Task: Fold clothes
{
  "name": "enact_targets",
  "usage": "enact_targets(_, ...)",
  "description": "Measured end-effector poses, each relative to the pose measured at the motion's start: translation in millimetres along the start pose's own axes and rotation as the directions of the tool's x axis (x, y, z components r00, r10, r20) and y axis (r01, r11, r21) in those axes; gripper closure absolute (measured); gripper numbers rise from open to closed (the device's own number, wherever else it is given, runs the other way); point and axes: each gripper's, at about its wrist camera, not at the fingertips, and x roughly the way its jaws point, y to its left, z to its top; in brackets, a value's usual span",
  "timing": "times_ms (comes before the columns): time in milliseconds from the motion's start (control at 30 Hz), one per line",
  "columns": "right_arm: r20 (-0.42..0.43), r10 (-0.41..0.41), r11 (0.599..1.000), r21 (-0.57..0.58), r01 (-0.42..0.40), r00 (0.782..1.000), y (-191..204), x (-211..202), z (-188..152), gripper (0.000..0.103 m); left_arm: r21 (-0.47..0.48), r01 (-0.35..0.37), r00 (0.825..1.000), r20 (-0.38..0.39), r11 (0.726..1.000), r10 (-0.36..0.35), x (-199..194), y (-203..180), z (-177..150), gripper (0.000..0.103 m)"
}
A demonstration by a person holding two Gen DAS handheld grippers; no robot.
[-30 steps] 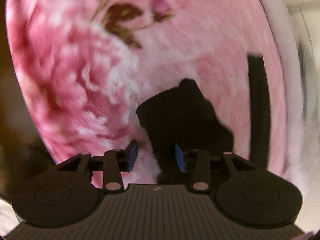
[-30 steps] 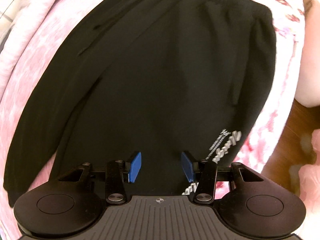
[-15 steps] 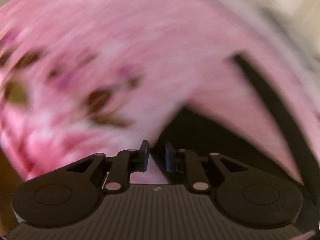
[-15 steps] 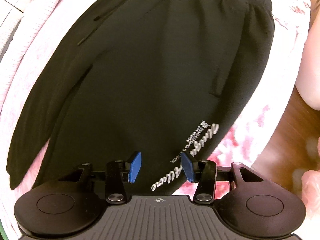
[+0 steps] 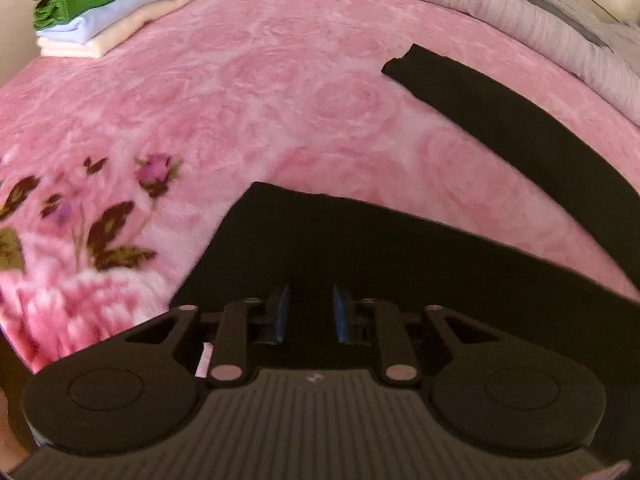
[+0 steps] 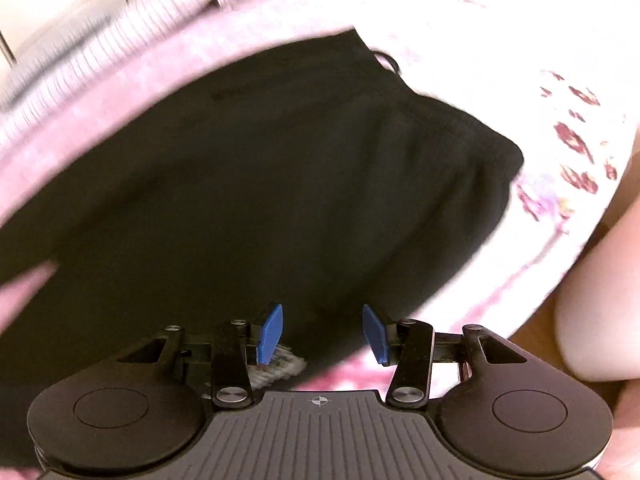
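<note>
Left wrist view: folded stack (image 5: 108, 4) done at far left; black trousers (image 5: 400, 264) lie unfolded on the bed (image 5: 280, 92). Left tool (image 5: 307, 317) and right tool (image 6: 322, 332) gape, empty.

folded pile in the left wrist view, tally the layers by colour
Stack of folded clothes on the pink floral blanket:
blue-grey: 1
black: 1
green: 1
light blue: 1
cream: 1
Total: 5 visible layers

black trousers (image 6: 280, 184) motion-blurred, printed lettering (image 6: 276, 364) unreadable behind right jaws
</note>
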Motion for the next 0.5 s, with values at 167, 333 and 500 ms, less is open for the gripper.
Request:
enact_targets(167, -0.012, -0.051, 0.990, 0.127, 0.052, 0.999, -30, -19, -5, 0.055, 0.132, 0.164, 0.984, -0.084, 0.978, -0.154, -1, -80, 15, 0.085)
enact_targets(333, 0.034, -0.073, 0.979, 0.193, 0.065, 0.997, -32, -34, 7, 0.054, 0.295, 0.422, 0.894, -0.290, 0.857, -0.340, 19, -185, 18, 0.085)
enact_targets(500, 0.031, -0.088, 0.976, 0.201, 0.080, 0.996, -18, -20, 22, 0.055, 0.364, 0.545, 0.817, -0.434, 0.755, -0.380, 30, -281, 16, 0.083)
